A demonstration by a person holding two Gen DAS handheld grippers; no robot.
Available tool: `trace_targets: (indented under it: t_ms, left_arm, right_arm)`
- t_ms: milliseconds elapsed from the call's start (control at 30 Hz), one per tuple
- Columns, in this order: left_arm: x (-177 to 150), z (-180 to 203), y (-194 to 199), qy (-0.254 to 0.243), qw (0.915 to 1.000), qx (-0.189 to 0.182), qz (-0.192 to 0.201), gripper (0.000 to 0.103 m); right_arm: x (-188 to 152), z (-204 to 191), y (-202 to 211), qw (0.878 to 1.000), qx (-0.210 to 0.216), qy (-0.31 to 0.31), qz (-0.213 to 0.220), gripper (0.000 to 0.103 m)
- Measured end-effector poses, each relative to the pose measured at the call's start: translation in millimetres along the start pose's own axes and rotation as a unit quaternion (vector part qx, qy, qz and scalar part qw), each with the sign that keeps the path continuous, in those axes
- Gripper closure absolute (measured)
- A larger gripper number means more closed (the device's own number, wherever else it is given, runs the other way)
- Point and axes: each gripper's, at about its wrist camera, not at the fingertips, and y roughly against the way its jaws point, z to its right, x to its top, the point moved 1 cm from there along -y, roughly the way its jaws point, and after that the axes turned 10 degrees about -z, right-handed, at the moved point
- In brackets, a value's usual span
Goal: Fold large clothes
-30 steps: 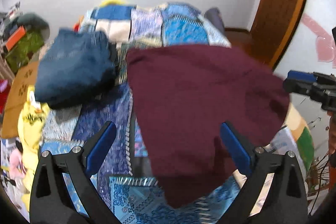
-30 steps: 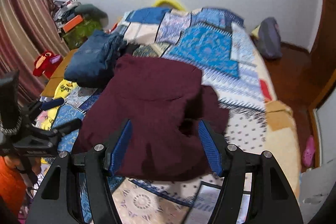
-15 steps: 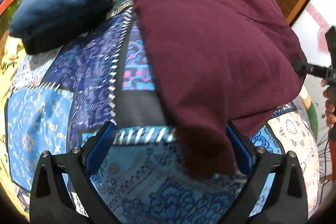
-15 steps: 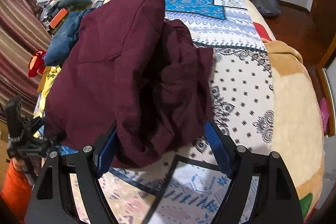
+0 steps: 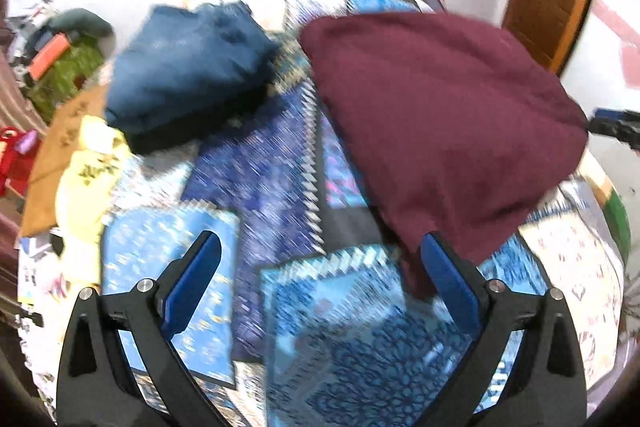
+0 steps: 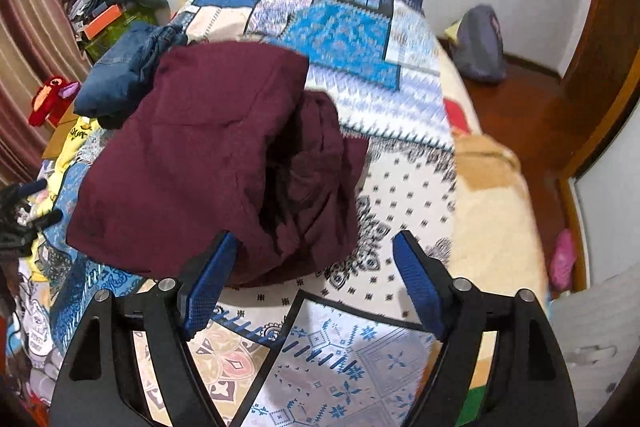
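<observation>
A maroon garment (image 5: pixel 440 115) lies folded on the patchwork bedspread (image 5: pixel 280 155); it also shows in the right wrist view (image 6: pixel 200 167), with a loose bunched part on its right side. My left gripper (image 5: pixel 320 271) is open and empty above the bedspread, just near the garment's near corner. My right gripper (image 6: pixel 316 267) is open and empty, just in front of the garment's near edge. The right gripper shows at the far right of the left wrist view (image 5: pixel 616 125).
A folded blue denim garment (image 5: pixel 184 67) lies to the left of the maroon one, also in the right wrist view (image 6: pixel 120 75). Yellow clothing (image 5: pixel 84 179) and clutter sit at the bed's left edge. A grey bag (image 6: pixel 480 47) lies on the wooden floor at right.
Both grippers have pulled back and up from the maroon garment. The views have widened and the garment lies where it was on the bed.
</observation>
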Motion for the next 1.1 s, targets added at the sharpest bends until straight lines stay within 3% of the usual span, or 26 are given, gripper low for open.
trace_targets:
  t_ms: [167, 300, 533, 667, 800, 867, 1100]
  left_arm:
    - [33, -22, 10, 0.040, 0.9986, -0.002, 0.036, 0.002]
    - [55, -34, 4, 0.075, 0.9956, -0.035, 0.044, 0.002]
    - [83, -30, -39, 0.110, 0.9864, -0.122, -0.003, 0.002]
    - [92, -22, -78, 0.123, 0.9725, -0.189, -0.058, 0.002]
    - [100, -17, -106, 0.132, 0.9595, -0.234, -0.084, 0.002]
    - [104, -17, -116, 0.142, 0.9505, -0.260, -0.094, 0.002]
    - [119, -13, -148, 0.150, 0.9306, -0.305, -0.135, 0.002]
  right_arm:
    - [19, -5, 13, 0.999, 0.019, -0.003, 0.027, 0.025]
    - [36, -13, 6, 0.998, 0.051, -0.012, 0.029, 0.025]
    - [57, -13, -42, 0.995, 0.091, -0.028, -0.007, 0.025]
    - [57, 7, -70, 0.992, 0.109, -0.052, -0.039, 0.023]
    - [56, 28, -95, 0.983, 0.157, -0.076, -0.057, 0.005]
    - [56, 35, -108, 0.979, 0.173, -0.087, -0.068, 0.000]
    - [60, 49, -143, 0.951, 0.265, -0.114, -0.111, 0.000]
